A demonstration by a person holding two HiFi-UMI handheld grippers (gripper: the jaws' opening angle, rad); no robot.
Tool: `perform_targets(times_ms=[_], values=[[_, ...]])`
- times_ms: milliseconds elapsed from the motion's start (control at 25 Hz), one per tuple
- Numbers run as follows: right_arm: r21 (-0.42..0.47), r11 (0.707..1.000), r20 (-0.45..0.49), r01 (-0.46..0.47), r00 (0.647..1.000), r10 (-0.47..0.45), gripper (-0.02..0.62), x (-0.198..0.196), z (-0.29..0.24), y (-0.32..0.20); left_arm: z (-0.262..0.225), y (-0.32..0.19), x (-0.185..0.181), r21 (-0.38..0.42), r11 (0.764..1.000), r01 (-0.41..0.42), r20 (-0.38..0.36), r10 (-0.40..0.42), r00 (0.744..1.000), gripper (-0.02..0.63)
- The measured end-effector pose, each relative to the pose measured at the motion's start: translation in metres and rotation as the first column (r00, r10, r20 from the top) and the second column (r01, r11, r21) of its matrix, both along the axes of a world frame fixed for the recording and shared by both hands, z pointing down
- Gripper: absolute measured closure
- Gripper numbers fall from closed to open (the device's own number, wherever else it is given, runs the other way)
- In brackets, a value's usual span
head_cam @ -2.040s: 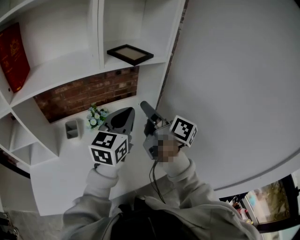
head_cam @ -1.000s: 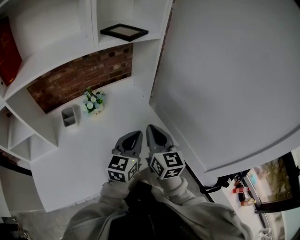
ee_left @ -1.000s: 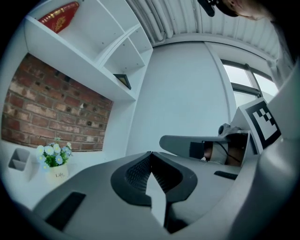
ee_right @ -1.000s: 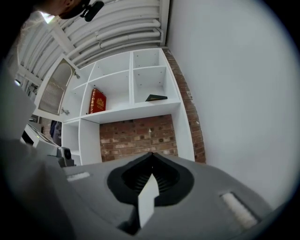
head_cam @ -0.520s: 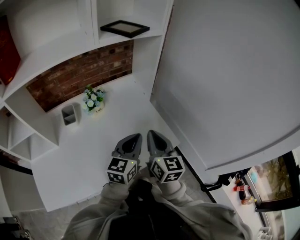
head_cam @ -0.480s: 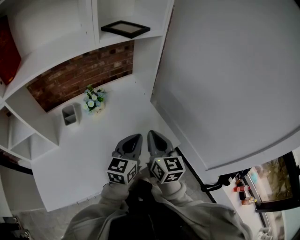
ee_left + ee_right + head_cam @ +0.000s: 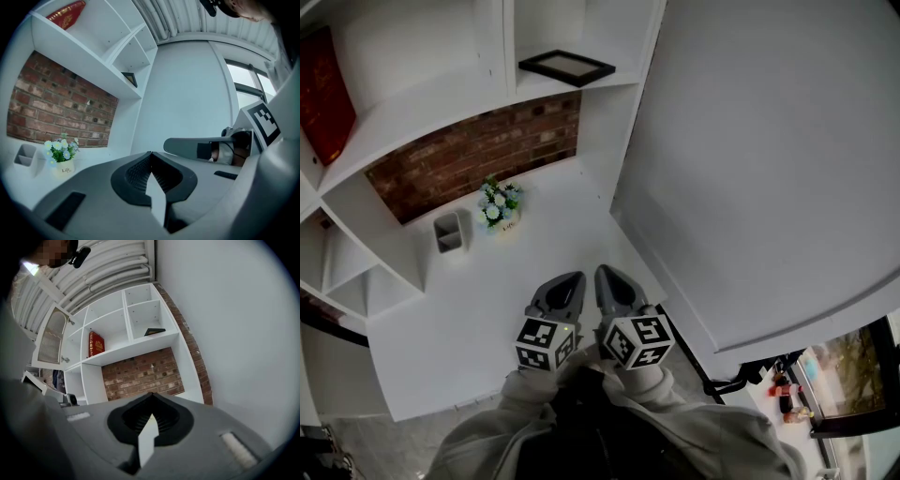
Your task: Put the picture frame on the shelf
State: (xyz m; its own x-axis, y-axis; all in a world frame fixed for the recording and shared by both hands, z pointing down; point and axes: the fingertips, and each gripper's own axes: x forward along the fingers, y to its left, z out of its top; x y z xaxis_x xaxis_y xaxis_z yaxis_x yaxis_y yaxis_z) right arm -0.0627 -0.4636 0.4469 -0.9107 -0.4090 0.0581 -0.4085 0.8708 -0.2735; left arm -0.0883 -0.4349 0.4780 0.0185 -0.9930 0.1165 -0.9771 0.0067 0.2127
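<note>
White desk (image 7: 469, 319) below you: left gripper (image 7: 565, 281) and right gripper (image 7: 607, 277) sit side by side, both jaws closed on nothing. Flower pot (image 7: 500, 206) and grey holder (image 7: 447, 232) stand further back by the brick wall (image 7: 469, 155). Picture frame (image 7: 566, 67) lies flat on the upper-right shelf (image 7: 539, 87), well apart from both grippers.

Flowers (image 7: 499, 206) and perhaps a holder (image 7: 447, 232) crowd desk (image 7: 487, 309) below shelf (image 7: 422, 114).
</note>
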Motion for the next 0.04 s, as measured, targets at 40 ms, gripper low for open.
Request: perform_targets(times_ms=[40], values=[[-0.004,1.000,0.001,0.003,1.000,-0.003,0.597,-0.0010,0.0001,0.0006,-0.0001,0.0006,-0.0007,0.000,1.000,0.001,0.001,-0.001,1.000,0.601]])
